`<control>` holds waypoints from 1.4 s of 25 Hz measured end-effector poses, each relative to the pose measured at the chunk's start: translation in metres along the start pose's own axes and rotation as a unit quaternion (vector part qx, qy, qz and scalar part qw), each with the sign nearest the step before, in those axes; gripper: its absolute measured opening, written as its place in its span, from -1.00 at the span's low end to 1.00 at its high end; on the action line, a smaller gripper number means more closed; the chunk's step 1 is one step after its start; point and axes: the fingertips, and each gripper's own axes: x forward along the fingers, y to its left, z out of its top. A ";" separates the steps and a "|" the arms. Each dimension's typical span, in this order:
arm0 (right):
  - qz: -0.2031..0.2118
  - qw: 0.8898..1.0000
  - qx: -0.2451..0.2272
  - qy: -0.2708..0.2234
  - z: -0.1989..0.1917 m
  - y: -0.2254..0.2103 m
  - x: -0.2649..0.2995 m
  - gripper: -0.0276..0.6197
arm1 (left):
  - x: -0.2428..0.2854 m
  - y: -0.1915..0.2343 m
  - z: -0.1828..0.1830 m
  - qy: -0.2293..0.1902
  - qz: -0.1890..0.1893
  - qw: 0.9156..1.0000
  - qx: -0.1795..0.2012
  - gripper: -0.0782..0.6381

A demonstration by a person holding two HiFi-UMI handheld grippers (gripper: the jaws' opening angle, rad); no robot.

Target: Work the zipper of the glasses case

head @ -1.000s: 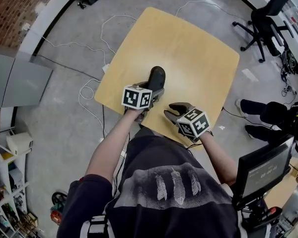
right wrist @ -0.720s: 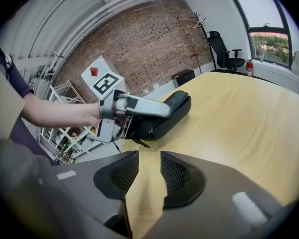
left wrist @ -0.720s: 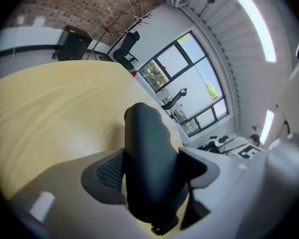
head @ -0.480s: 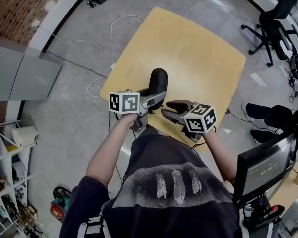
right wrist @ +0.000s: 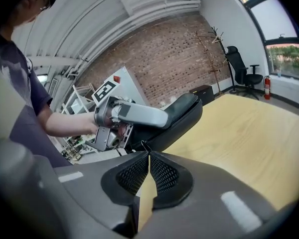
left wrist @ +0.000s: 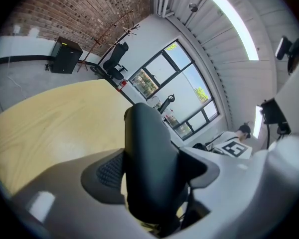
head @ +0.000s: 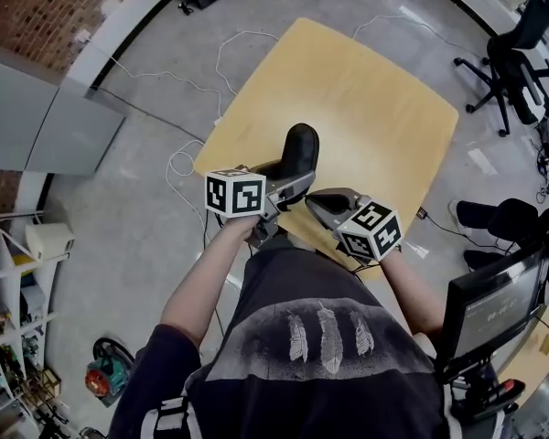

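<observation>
My left gripper (head: 288,176) is shut on the black glasses case (head: 300,149) and holds it up, tilted, over the near edge of the wooden table (head: 366,90). In the left gripper view the case (left wrist: 149,163) fills the gap between the jaws. In the right gripper view the case (right wrist: 182,114) lies lengthwise in the left gripper (right wrist: 134,114), above the table (right wrist: 239,143). My right gripper (right wrist: 149,156) has just been closing, and its tips meet on the thin zipper pull (right wrist: 145,146) at the case's near edge. In the head view it (head: 313,201) sits just right of the case.
Cables (head: 197,80) trail over the floor left of the table. An office chair (head: 508,53) stands at the far right, a monitor (head: 494,314) at the near right. Shelves (head: 9,337) line the left side.
Both grippers have risen, and the case has come up and stands more upright. The right jaws, open in the earlier frames, have closed at the case's near edge.
</observation>
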 end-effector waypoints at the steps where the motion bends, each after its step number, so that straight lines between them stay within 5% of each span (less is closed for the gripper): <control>1: -0.001 1.000 -0.008 0.002 0.000 0.000 -0.002 -0.88 | 0.001 0.000 0.000 -0.001 0.003 1.000 0.001 0.13; 5: 0.009 1.000 -0.028 0.002 -0.003 0.007 -0.009 -0.91 | 0.002 0.000 0.000 -0.004 0.008 1.000 0.006 0.13; 9: 0.041 0.999 0.018 -0.001 -0.011 0.011 -0.009 -0.90 | -0.001 -0.005 0.001 -0.009 -0.001 1.000 0.001 0.13; 12: 0.051 0.998 0.038 -0.013 -0.010 0.008 -0.006 -0.54 | -0.003 -0.009 0.004 -0.008 -0.010 1.000 0.006 0.13; 15: 0.072 0.996 0.046 -0.034 0.001 0.014 -0.004 -0.39 | -0.007 -0.009 0.007 -0.010 -0.014 1.000 0.013 0.12; 19: 0.101 0.989 0.092 -0.059 0.014 0.019 -0.003 -0.44 | -0.011 -0.013 0.011 -0.013 -0.011 1.000 0.023 0.13; 23: 0.106 0.984 0.124 -0.077 0.017 0.016 -0.005 -0.81 | -0.014 -0.015 0.013 -0.014 -0.004 0.999 0.038 0.13; 29: 0.104 0.985 0.112 -0.073 0.018 0.020 -0.004 -0.88 | -0.017 -0.013 0.014 -0.020 0.007 0.999 0.046 0.13; 35: -0.017 0.999 -0.034 -0.004 0.004 0.005 -0.006 -0.91 | -0.014 -0.011 0.005 0.002 0.009 0.998 0.062 0.11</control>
